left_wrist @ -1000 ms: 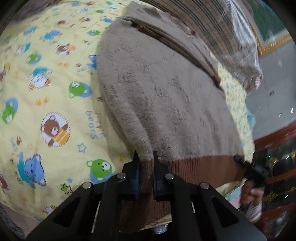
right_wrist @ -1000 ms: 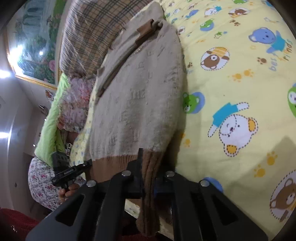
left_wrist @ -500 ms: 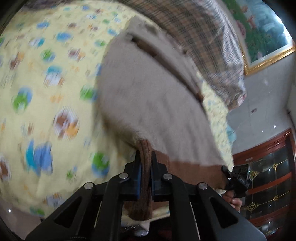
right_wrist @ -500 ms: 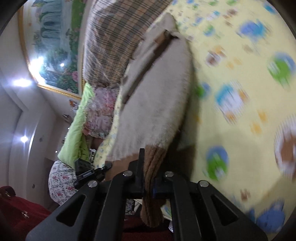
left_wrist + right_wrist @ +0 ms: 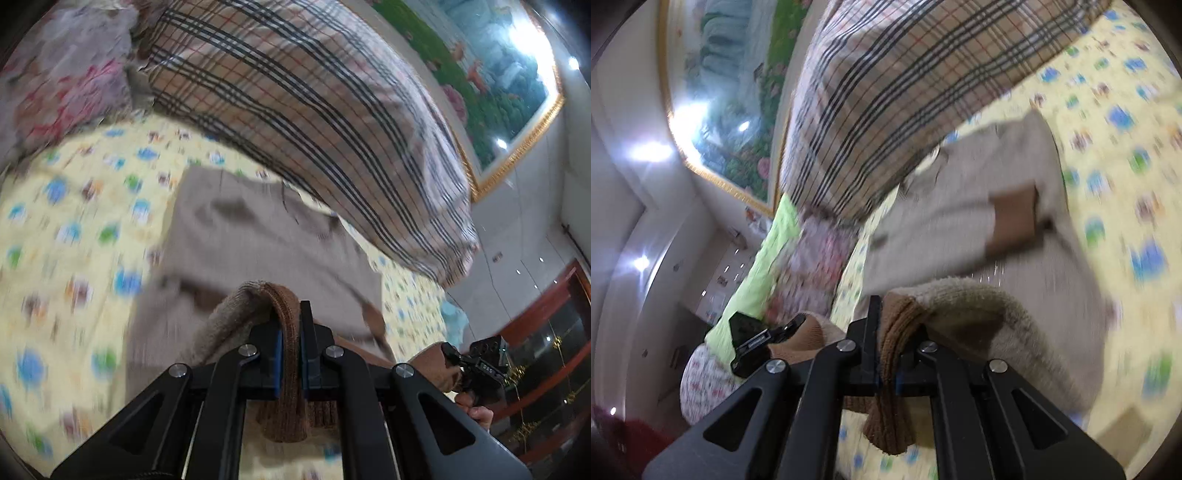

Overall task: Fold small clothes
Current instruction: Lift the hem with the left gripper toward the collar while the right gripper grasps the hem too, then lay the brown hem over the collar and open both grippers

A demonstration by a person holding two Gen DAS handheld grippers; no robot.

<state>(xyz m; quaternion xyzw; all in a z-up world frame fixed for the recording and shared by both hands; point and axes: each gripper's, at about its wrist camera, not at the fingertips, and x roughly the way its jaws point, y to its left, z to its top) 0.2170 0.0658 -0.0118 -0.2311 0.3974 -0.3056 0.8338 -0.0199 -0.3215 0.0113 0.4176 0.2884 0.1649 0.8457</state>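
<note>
One beige knitted sweater with a dark brown ribbed hem (image 5: 258, 236): it lies on the bed, its hem end lifted off and doubled over toward the collar.

Two tongs, both clenched on that hem. My left tongs (image 5: 290, 325) pinch the brown rib between the blue pads; the fabric arches over the tips. My right tongs (image 5: 887, 325) grip the other hem corner, a bunch of brown rib hanging below them. Each shows small in the other's view, the right at (image 5: 476, 363), the left at (image 5: 757, 341).

One yellow bedsheet printed with cartoon bears (image 5: 74, 240) under the sweater. One beige plaid pillow with dark stripes (image 5: 314, 110) just beyond the collar. One gold-framed landscape painting (image 5: 491, 74) on the wall. One floral cover (image 5: 55, 85) and one lime-green cloth (image 5: 764, 251) at the bed's margins.

Change from a second ago: the sweater then lay flat, hem at the bed edge; both tongs have since carried the hem up and forward over the body, and the sheet now blurs with motion.
</note>
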